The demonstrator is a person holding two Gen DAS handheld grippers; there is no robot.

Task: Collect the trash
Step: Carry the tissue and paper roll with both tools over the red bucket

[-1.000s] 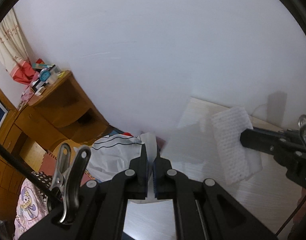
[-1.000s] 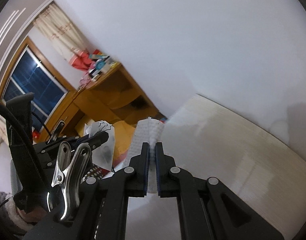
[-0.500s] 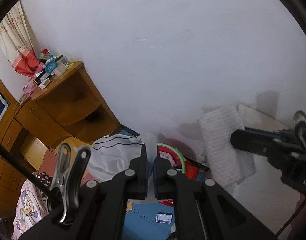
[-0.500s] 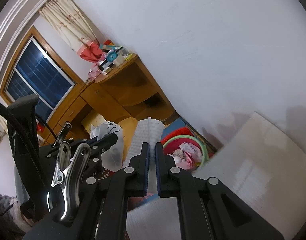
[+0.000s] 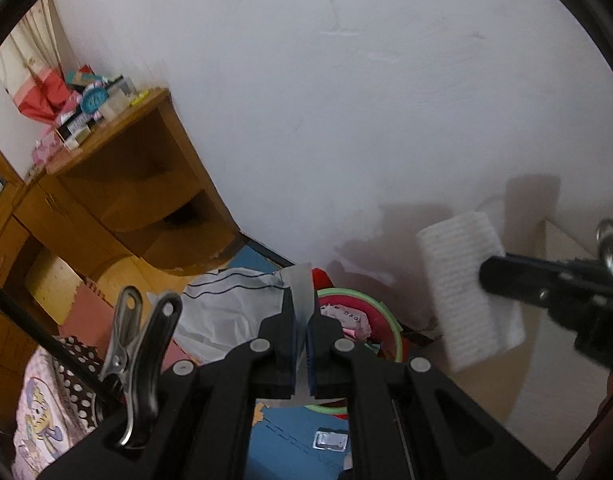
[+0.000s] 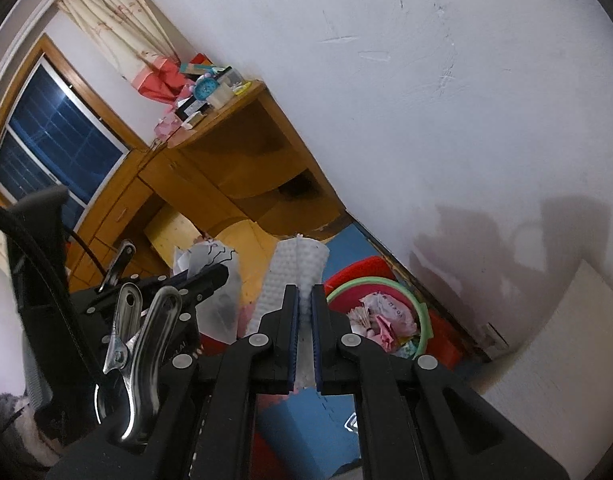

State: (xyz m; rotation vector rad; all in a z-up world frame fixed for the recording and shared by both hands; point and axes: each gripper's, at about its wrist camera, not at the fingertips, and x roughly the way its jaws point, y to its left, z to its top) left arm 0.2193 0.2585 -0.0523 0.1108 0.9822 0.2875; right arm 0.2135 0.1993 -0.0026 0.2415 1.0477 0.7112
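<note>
Item one: my left gripper (image 5: 302, 308), jaws clenched on a translucent white plastic bag (image 5: 234, 304) printed with thin black lines. A strip of the bag comes up between the fingertips, and the rest billows out to the left of them, hanging in the air over the floor.

Item two: my right gripper (image 6: 304, 300), jaws clenched on a white embossed paper towel (image 6: 296, 276). The towel stands up past the fingertips as a folded, dimpled sheet. In the left wrist view the same towel (image 5: 466, 284) hangs from the right gripper's black finger at the right side.

Item three: a round basin with a green rim and a red body (image 6: 420, 314) on the floor, beyond and just right of my right fingertips. It holds crumpled pink and white paper scraps (image 6: 382, 318). In the left wrist view its rim (image 5: 382, 312) shows just past my left fingertips.

Item four: the pale wood-grain table (image 6: 566, 344), only its corner showing at the lower right; both held things are off its edge.

Item five: blue foam floor mat (image 5: 286, 440) with a small clear blister pack (image 5: 330, 439) lying on it.

Item six: an orange-brown wooden corner shelf unit (image 6: 242, 160) against the white wall, its top crowded with boxes and a small blue clock (image 6: 205, 87).
</note>
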